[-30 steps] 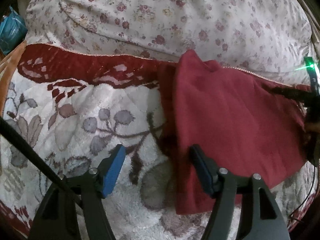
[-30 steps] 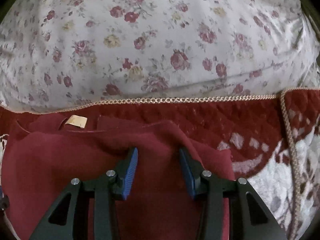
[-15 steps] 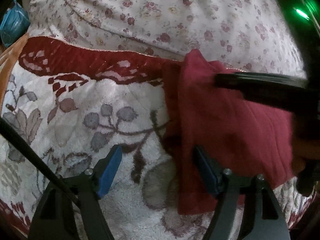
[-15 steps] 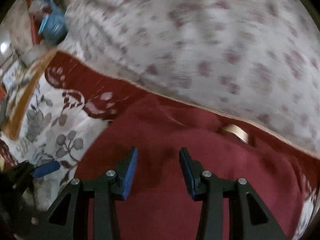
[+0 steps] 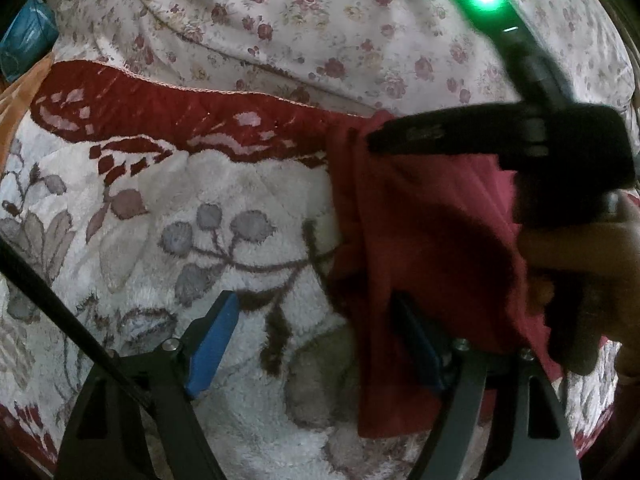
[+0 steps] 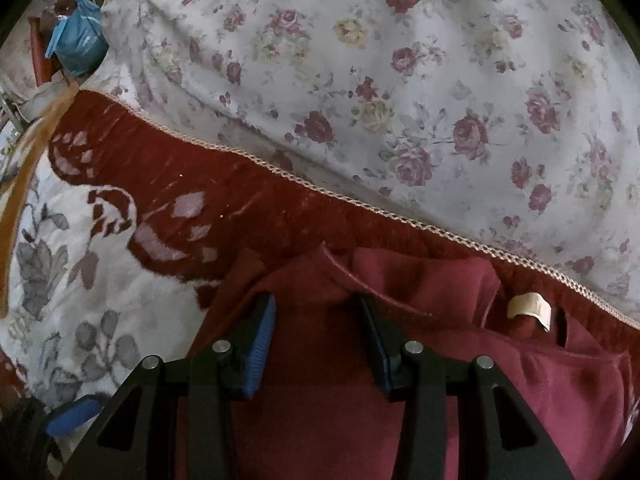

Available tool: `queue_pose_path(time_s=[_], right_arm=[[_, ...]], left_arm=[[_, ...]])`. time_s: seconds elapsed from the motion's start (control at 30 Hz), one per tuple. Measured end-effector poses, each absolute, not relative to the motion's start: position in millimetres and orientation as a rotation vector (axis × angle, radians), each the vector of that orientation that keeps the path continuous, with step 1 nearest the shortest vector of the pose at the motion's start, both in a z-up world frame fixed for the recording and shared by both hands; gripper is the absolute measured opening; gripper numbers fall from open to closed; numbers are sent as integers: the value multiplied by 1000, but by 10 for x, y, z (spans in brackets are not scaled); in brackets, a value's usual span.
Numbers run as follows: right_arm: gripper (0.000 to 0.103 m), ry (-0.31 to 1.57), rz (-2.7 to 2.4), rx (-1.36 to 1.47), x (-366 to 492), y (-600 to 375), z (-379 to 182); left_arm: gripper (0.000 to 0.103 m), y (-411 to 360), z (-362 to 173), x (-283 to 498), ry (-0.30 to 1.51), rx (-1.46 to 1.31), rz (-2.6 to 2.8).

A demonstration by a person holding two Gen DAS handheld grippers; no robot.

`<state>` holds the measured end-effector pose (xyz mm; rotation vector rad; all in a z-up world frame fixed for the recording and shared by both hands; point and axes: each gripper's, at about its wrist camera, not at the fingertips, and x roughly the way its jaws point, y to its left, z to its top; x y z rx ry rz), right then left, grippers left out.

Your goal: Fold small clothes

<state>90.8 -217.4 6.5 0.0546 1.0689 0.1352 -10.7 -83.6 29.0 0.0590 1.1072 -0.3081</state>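
Note:
A dark red garment (image 5: 420, 240) lies on the plush blanket (image 5: 180, 208), its upper edge at the blanket's red border. My left gripper (image 5: 316, 340) hovers at the garment's left edge; its jaws are opening and the pads touch nothing, with only the cloth's edge lying between them. A hand (image 5: 580, 248) holds my right gripper (image 5: 384, 140) over the garment from the right. In the right wrist view my right gripper (image 6: 318, 340) has a fold of the garment (image 6: 540, 392) bunched between its pads, near the top left corner. A cream label (image 6: 528, 312) shows to its right.
A floral quilt (image 5: 320, 20) rises behind the blanket. A blue bag (image 6: 76, 44) sits at the far left beyond the bed edge. A black cord (image 5: 60, 312) crosses the left wrist view's lower left. Bare blanket (image 6: 80, 280) stretches left of the garment.
My right gripper swept left across the garment, so the label now lies to its right and the garment looks narrower. My left gripper's jaws have widened.

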Motion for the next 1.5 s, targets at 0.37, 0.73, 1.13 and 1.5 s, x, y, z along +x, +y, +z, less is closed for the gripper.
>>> queue_pose_path(time_s=[0.37,0.73,1.13,1.5], right_arm=[[61,1089,176,145,640,-2323,156],[90,1200,189,92,991,-1915,123],[23,1097,246,83,828,-2158,262],[26,1047,268,286,575,-2716,557]], left_arm=[[83,-809,286,-119,1110,41,-298],[87,-691,289,-87,1147,-74,-338],[89,-938,314,-81,1121,-79,-416],[19,-1166,665,-365,960,-85,-638]])
